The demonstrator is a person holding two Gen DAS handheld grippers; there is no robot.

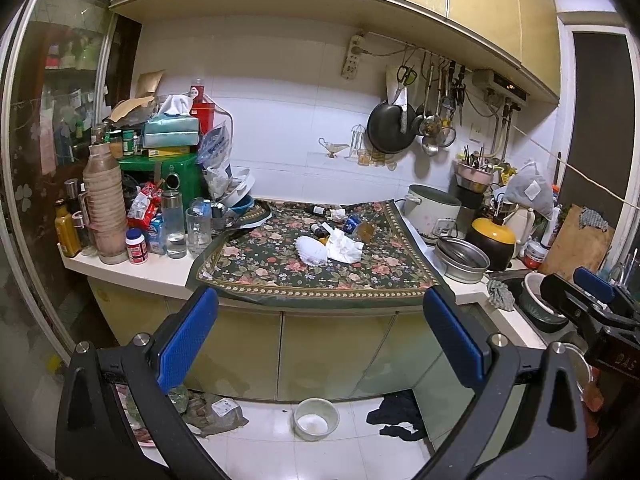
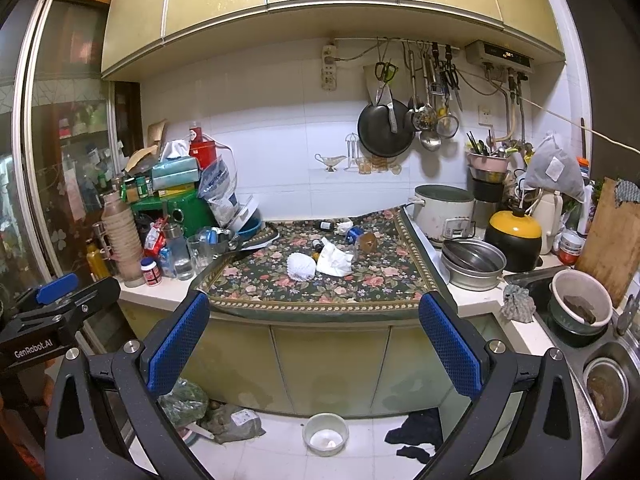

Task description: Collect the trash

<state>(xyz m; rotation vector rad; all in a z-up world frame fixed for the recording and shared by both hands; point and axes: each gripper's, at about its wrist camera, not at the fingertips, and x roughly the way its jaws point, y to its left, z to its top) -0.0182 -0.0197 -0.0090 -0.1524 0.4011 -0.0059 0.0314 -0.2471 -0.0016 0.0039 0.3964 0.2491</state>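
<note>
Trash lies on a floral cloth (image 1: 280, 276) (image 2: 300, 288) on the counter: a white foam net (image 1: 311, 250) (image 2: 301, 266), a crumpled white tissue (image 1: 344, 248) (image 2: 334, 260), a small tissue wad (image 1: 338, 213) (image 2: 344, 227), small dark bottles (image 1: 319, 230) (image 2: 325, 225), a blue can (image 1: 352, 222) (image 2: 354, 233) and a brown scrap (image 1: 366, 232) (image 2: 367, 242). My left gripper (image 1: 320, 320) is open and empty, well short of the counter. My right gripper (image 2: 316, 320) is also open and empty, at a similar distance. Each gripper shows at the edge of the other's view.
Bottles, jars and a green box (image 1: 176, 176) crowd the counter's left end. Pots (image 1: 432, 212) and a steel pan (image 1: 460, 258) stand on the right, beside a sink (image 2: 576, 312) with bowls. On the floor lie a bowl (image 1: 316, 418), dark cloth (image 1: 400, 416) and bags (image 1: 212, 410).
</note>
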